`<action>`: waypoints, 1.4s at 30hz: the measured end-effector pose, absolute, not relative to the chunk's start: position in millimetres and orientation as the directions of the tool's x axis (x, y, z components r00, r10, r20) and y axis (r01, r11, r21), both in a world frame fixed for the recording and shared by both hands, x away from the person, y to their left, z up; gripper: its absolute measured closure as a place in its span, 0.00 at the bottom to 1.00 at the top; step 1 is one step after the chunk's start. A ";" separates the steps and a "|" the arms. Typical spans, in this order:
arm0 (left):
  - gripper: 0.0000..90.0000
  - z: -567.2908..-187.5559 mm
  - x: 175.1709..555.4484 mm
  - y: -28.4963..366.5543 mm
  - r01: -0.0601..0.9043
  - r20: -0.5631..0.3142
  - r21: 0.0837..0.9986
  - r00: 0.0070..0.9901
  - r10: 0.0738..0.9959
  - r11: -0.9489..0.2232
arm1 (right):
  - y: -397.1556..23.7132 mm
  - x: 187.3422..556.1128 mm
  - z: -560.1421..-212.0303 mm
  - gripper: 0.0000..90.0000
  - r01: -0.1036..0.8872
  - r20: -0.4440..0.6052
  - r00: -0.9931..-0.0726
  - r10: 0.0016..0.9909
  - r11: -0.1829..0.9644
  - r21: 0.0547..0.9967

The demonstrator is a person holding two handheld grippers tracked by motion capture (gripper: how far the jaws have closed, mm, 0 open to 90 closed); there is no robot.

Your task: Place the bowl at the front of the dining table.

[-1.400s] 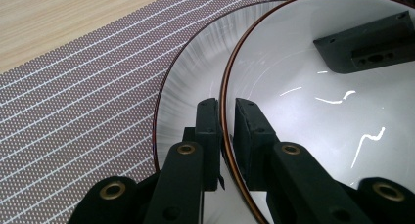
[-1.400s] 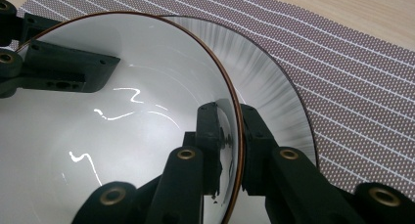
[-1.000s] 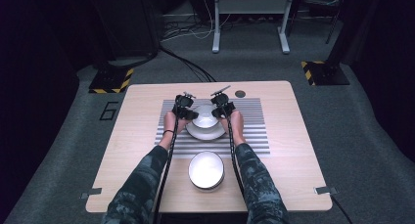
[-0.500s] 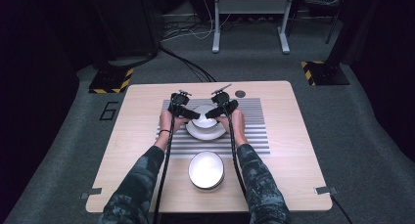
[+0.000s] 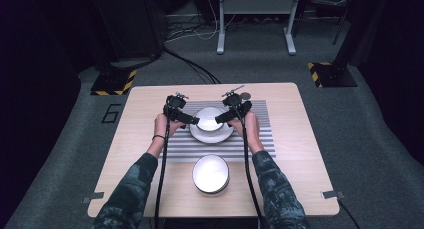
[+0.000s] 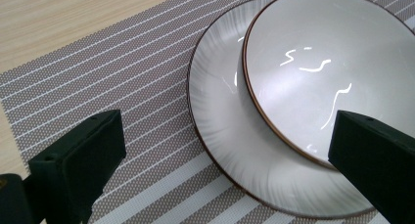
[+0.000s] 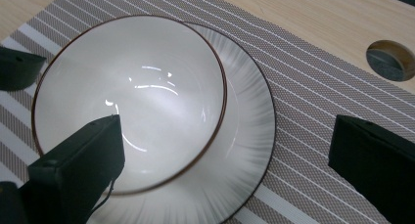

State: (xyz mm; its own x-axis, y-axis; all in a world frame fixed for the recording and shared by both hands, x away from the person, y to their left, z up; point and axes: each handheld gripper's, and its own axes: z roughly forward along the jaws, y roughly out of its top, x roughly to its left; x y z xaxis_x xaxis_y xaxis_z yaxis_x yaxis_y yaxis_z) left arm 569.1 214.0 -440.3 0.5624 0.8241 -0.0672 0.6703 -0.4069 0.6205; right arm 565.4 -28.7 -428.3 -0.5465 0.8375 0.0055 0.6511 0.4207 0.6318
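A white bowl (image 5: 210, 117) with a brown rim sits off-centre on a white ribbed plate (image 5: 211, 135), on a grey striped placemat (image 5: 260, 139). My left gripper (image 5: 192, 121) hovers at the bowl's left and my right gripper (image 5: 220, 119) at its right, both a little above it. The jaws of both have just been opening and now stand wide, with no pad pressing on anything. In the left gripper view the gripper (image 6: 225, 160) looks down on the plate (image 6: 220, 136) and bowl (image 6: 333, 62). In the right gripper view the gripper (image 7: 225, 170) frames the bowl (image 7: 132, 101) and plate (image 7: 249, 136).
A second white round dish (image 5: 210, 174) stands on the wooden table (image 5: 135, 154) near its front edge, between the person's forearms. A round hole (image 7: 391, 60) in the tabletop lies beyond the placemat's far right corner. Cables trail from both grippers toward the person.
Both grippers have opened from shut at the bowl's sides and have risen slightly, drawing back from the dish. The bowl and plate stay on the placemat.
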 end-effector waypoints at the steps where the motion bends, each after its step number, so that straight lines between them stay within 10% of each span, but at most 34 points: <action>1: 0.00 -440.7 567.3 215.9 0.668 -0.068 0.619 0.570 0.819 -0.413 | -31.0 562.4 -427.0 0.00 0.645 -0.001 -0.550 0.835 0.425 0.636; 42: 0.00 -463.0 448.4 311.1 0.590 -0.013 0.686 0.595 0.804 -0.426 | -126.4 446.5 -441.9 0.00 0.597 -0.092 -0.510 0.855 0.429 0.677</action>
